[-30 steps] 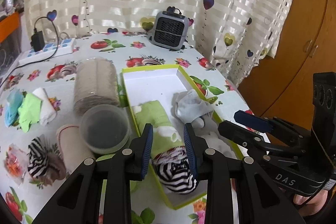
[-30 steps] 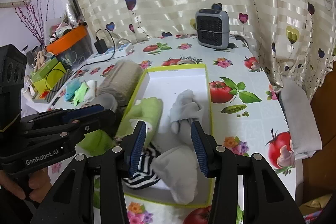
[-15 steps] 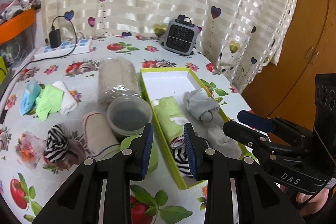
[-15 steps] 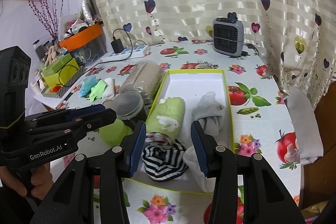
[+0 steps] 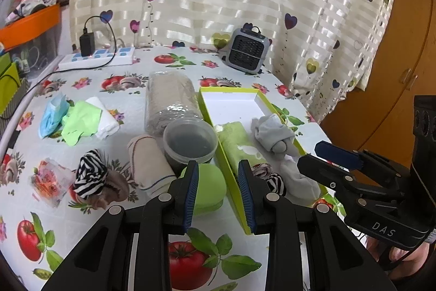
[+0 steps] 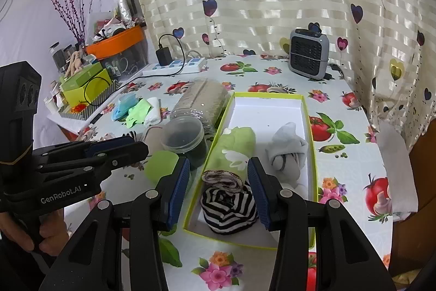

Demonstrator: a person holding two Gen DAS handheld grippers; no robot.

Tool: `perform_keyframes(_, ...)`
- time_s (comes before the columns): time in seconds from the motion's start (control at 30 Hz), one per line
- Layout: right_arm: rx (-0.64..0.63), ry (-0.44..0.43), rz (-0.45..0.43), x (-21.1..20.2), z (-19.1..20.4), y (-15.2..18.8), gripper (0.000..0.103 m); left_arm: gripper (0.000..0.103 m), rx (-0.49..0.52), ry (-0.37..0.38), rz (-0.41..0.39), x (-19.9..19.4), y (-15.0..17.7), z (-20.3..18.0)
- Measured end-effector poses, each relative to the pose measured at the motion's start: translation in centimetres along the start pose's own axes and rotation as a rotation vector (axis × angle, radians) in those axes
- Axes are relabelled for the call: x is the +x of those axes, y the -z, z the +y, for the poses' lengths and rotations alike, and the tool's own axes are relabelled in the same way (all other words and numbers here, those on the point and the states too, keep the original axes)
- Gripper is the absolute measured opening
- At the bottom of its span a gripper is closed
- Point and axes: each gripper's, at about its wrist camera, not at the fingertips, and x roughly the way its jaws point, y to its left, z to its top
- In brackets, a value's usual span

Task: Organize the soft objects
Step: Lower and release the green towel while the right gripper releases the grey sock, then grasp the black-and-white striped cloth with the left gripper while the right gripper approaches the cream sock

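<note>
Striped knit roll (image 6: pixel 229 206) inside lime box (image 6: pixel 313 143); both grippers' fingers spread, empty.

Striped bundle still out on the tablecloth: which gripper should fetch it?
Left, probably. The left gripper is empty with jaws open, and the loose striped bundle lies on its side, left of the clear tub. The right gripper, also open, hangs over the green box, farther off.

I count two striped sock balls (image 5: pixel 90 179) (image 6: pixel 229 206), one green-rimmed box (image 6: pixel 268 96), one heater (image 6: pixel 308 57), two jars (image 5: pixel 190 141) (image 5: pixel 170 100).
</note>
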Motion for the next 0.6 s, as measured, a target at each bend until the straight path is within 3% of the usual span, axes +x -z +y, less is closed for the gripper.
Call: perform_keyframes(0.6,-0.051,-0.020,0.007,0.5,2.4,-0.3,0.046,0.028,-0.045,-0.035,-0.007,-1.0,0.6,2.6)
